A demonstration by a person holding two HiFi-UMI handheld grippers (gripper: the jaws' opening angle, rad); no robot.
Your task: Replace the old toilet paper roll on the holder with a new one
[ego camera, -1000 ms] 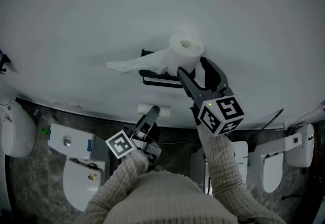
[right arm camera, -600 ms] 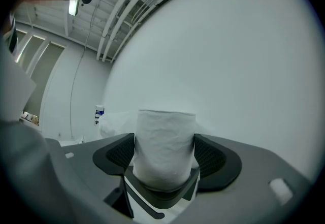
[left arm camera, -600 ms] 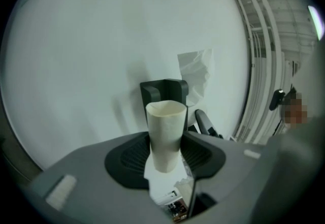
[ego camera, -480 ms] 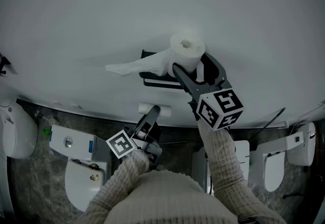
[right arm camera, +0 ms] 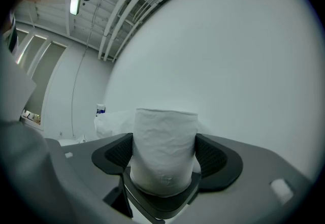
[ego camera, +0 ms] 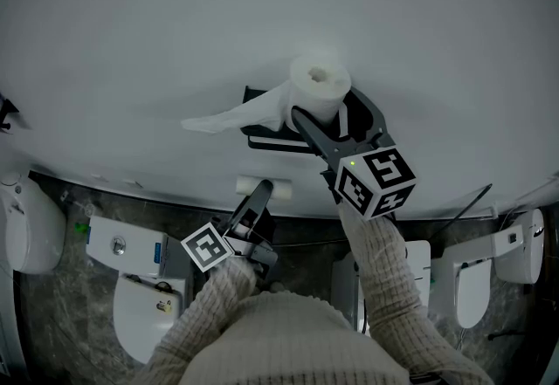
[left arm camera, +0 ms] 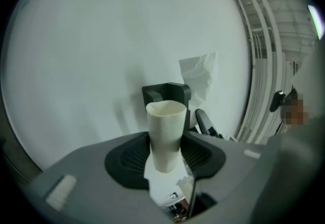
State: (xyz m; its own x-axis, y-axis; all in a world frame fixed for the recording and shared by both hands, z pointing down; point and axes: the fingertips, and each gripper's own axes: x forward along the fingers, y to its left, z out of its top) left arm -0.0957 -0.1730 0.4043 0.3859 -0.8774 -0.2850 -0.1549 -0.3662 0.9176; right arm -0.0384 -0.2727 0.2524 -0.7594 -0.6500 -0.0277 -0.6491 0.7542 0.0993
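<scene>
A plain white wall [ego camera: 131, 25] is filling the background. Toilets [ego camera: 140, 313] are showing on the dark floor along the near edge of the head view.

1. Left gripper [ego camera: 262, 193]: it is hanging near and left of the holder, well apart from it. Its jaws are clenching the tube [left arm camera: 165, 134], the bare core of the old roll, which is standing upright between the pads.
2. Holder [ego camera: 262, 140]: the dark bracket is sitting on the wall. A loose tail [ego camera: 231, 117] of paper is trailing from the roll toward the left.
3. Roll [ego camera: 320, 88]: the new roll is standing upright on the right end of the holder, core hole facing the head camera. Whether it is fully seated cannot be told.
4. Right gripper [ego camera: 325, 108]: its jaws are straddling the roll and have just been opening. In the right gripper view the roll [right arm camera: 163, 152] is standing between the pads, which appear to be slackening off it rather than pressing.

Step in hand, as judged: the swap is nearly complete, and the right gripper is releasing the new roll onto the holder.

Next move, as judged: the right gripper is needing a straight pull back toward the person, jaws wide, without brushing the roll or catching the tail. The tube is then needing disposal.
</scene>
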